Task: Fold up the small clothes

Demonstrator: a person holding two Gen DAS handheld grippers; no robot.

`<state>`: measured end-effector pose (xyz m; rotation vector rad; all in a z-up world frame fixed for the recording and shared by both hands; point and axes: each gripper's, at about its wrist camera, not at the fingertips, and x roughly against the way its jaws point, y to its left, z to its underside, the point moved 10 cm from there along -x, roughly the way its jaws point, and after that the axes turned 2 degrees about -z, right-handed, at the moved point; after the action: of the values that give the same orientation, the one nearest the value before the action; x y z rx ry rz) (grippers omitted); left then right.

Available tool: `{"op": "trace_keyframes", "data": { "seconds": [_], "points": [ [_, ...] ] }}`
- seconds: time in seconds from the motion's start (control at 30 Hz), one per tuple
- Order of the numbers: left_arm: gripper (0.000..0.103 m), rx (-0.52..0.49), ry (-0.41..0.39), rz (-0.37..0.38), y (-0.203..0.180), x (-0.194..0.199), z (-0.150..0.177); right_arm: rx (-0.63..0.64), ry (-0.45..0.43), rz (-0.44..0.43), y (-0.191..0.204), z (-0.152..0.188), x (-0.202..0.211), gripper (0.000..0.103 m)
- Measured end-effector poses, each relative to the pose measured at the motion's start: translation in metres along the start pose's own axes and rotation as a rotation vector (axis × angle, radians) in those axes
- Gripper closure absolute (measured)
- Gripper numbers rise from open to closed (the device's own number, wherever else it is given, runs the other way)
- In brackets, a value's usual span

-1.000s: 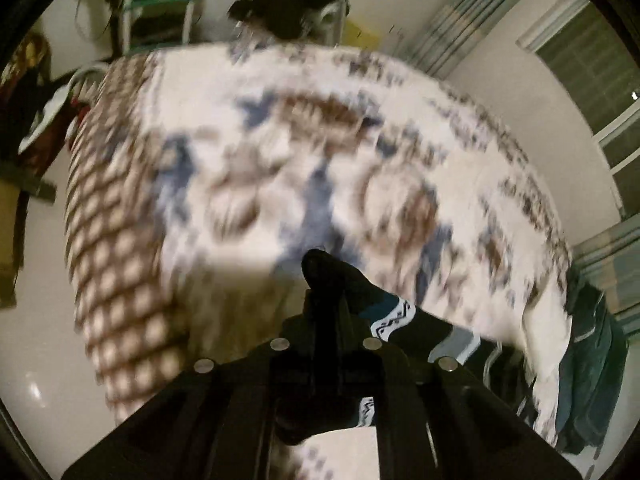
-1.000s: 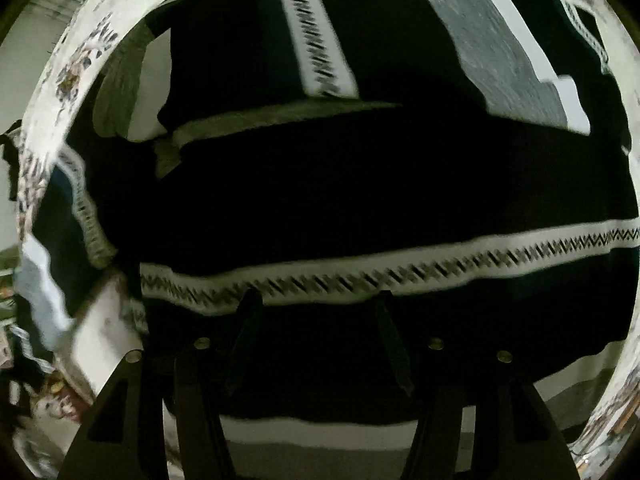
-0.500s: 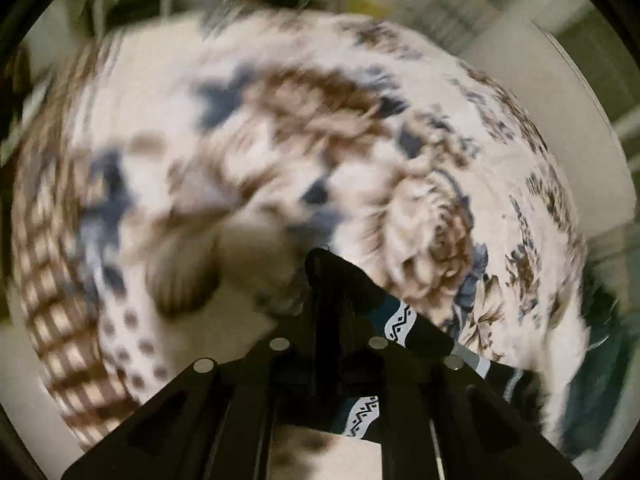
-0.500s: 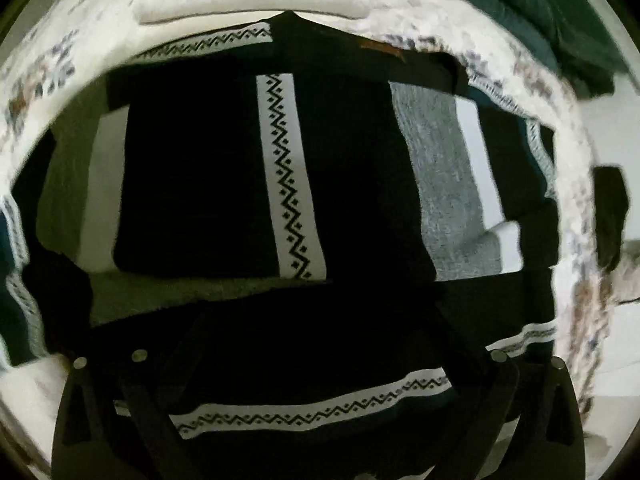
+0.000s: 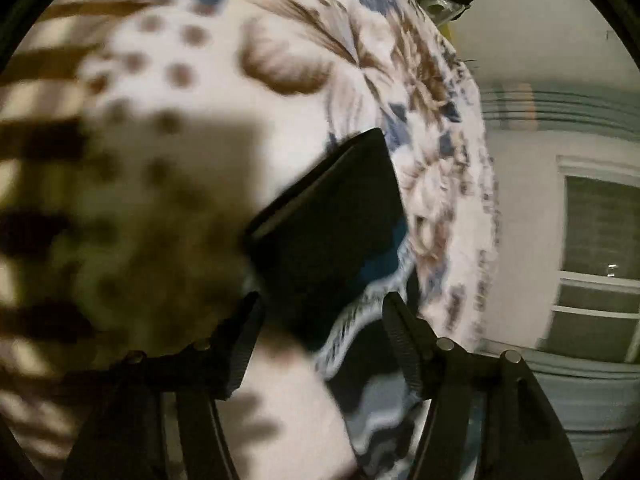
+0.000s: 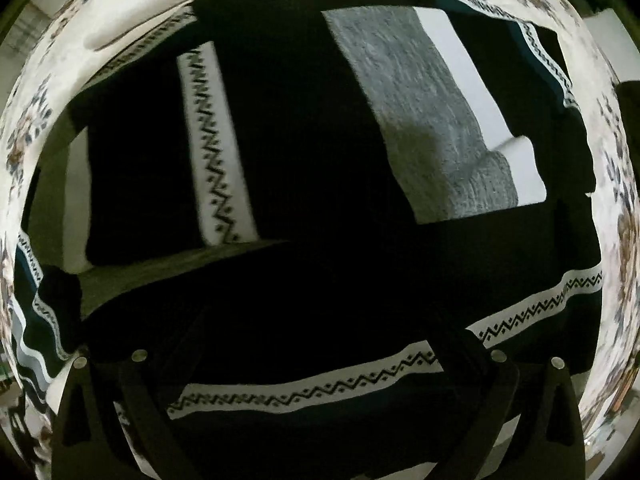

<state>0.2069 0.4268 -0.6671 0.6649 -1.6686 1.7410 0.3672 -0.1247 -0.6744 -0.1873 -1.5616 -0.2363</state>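
Loosely, sweater (image 6: 320,184) on bedspread (image 5: 280,60)

Bed under a white floral cover
The brown-and-blue flowered bedspread (image 6: 616,208) carries a black knitted sweater (image 6: 320,272) with white zigzag bands and grey panels, lying spread flat

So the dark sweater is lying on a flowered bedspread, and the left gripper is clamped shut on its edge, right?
Not quite. The left gripper is open: in the left wrist view its fingers stand wide apart, with a corner of the sweater lying loose between and beyond them, not pinched. The rest holds: the sweater lies on the flowered bedspread.
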Motion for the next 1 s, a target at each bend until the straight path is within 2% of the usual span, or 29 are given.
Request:
{"op": "trace_keyframes", "data": {
  "seconds": [0.07,0.1,0.13,0.2,0.3,0.4,0.47,0.53,0.63,0.73,0.8,0.9,1.0],
  "points": [
    [0.05,-0.037,-0.071,-0.023,-0.013,-0.001,-0.009,-0.001,-0.01,0.04,-0.01,-0.004,0.001,0.0],
    [0.065,-0.081,-0.107,-0.032,-0.024,0.003,-0.014,0.003,-0.02,0.069,-0.015,-0.007,0.002,0.0],
    [0.098,-0.129,-0.118,-0.051,-0.035,0.005,-0.016,0.014,-0.035,0.099,-0.019,-0.011,0.005,0.0],
    [0.099,-0.215,-0.148,-0.084,-0.055,0.011,-0.015,0.042,-0.067,0.147,-0.025,-0.021,0.012,0.0],
    [0.099,-0.353,-0.195,-0.111,-0.093,0.029,-0.009,0.045,-0.098,0.121,-0.032,-0.037,0.021,0.0],
    [0.099,-0.485,-0.229,-0.102,-0.143,0.049,0.013,0.001,-0.1,-0.028,-0.031,-0.041,0.027,0.0],
    [0.099,-0.599,-0.236,-0.077,-0.187,0.058,0.044,-0.071,-0.081,-0.211,-0.03,-0.048,0.03,0.0],
    [0.099,-0.721,-0.202,-0.036,-0.234,0.056,0.095,-0.153,-0.048,-0.363,-0.043,-0.056,0.033,0.0],
    [0.099,-0.872,-0.097,0.039,-0.29,0.035,0.195,-0.236,-0.036,-0.464,-0.075,-0.063,0.043,0.0],
    [0.099,-0.998,0.046,0.088,-0.32,-0.001,0.312,-0.268,-0.064,-0.455,-0.127,-0.065,0.054,0.0],
    [0.099,-1.078,0.185,0.116,-0.325,-0.034,0.41,-0.28,-0.088,-0.428,-0.164,-0.072,0.063,0.0],
    [0.098,-1.205,0.352,0.11,-0.314,-0.078,0.542,-0.319,-0.106,-0.386,-0.233,-0.072,0.073,0.0],
    [0.095,-1.332,0.474,0.034,-0.281,-0.117,0.64,-0.36,-0.094,-0.378,-0.299,-0.07,0.073,0.0]
  ]
}}
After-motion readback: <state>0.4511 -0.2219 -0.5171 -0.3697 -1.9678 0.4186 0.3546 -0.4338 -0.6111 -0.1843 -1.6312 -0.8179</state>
